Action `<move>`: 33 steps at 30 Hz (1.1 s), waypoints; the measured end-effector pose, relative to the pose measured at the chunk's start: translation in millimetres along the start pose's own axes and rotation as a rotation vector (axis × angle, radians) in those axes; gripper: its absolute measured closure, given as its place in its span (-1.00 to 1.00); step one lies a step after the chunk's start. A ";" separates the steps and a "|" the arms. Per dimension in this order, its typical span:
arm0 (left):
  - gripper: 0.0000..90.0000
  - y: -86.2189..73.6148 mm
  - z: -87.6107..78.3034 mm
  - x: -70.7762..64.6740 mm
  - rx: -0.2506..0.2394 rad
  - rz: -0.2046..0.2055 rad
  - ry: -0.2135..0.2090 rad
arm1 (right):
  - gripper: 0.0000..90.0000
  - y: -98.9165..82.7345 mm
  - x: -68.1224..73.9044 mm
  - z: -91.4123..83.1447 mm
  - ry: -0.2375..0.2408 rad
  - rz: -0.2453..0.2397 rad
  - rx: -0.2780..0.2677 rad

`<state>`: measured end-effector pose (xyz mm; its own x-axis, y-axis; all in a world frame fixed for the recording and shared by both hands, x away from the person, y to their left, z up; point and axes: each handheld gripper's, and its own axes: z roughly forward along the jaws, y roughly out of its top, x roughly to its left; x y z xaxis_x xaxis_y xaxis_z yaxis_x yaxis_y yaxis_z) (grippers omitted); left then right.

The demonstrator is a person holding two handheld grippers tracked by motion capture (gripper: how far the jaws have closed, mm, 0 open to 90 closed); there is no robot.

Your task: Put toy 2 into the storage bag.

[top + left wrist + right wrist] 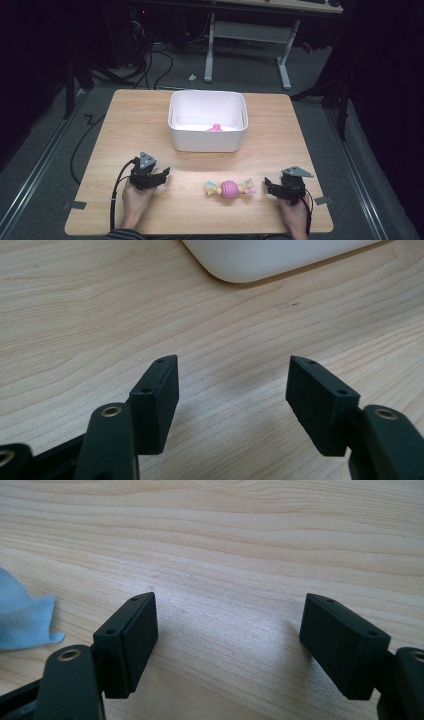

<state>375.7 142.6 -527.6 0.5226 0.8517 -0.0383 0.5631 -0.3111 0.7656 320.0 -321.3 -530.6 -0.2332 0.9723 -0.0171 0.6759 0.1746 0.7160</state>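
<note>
While both of your grippers rest low over the wooden table (150, 125), the work in hand appears to be the approach, with no grasp yet made. The candy-shaped toy (229, 189), a pink ribbed ball with pastel cloth ends, lies on the near part of the table between the two tools, nearer your right gripper (272, 186) than your left gripper (162, 175). In front of the toy stands a white bin (207, 137), which already holds a small pink item (215, 128) against its near wall.

In the left gripper view the jaws stand wide apart over bare wood, with a corner of the bin ahead. In the right gripper view the jaws are likewise spread and empty, and a blue cloth end (22, 617) of the toy shows at the left edge.

Judged from this layout, the next move calls for you to swing the right gripper toward the toy, straddle the ball or one cloth end, close, then lift it to the bin.
</note>
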 end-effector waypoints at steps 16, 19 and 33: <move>-0.30 -5.7 5.8 -0.4 0.032 0.009 0.032 | -0.44 0.7 -0.8 -3.6 0.081 -0.036 -0.001; -0.34 -5.7 5.9 -0.3 0.034 0.005 0.037 | -0.44 2.4 -0.8 -11.7 0.102 -0.026 -0.025; -0.36 -5.7 5.8 -0.2 0.034 0.004 0.036 | -0.43 29.1 42.5 -49.5 0.271 -0.166 -0.111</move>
<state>376.2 141.7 -535.8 0.5015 0.8651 -0.0118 0.5830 -0.3279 0.7434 295.2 -282.6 -475.9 -0.5211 0.8528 0.0355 0.5360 0.2946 0.7912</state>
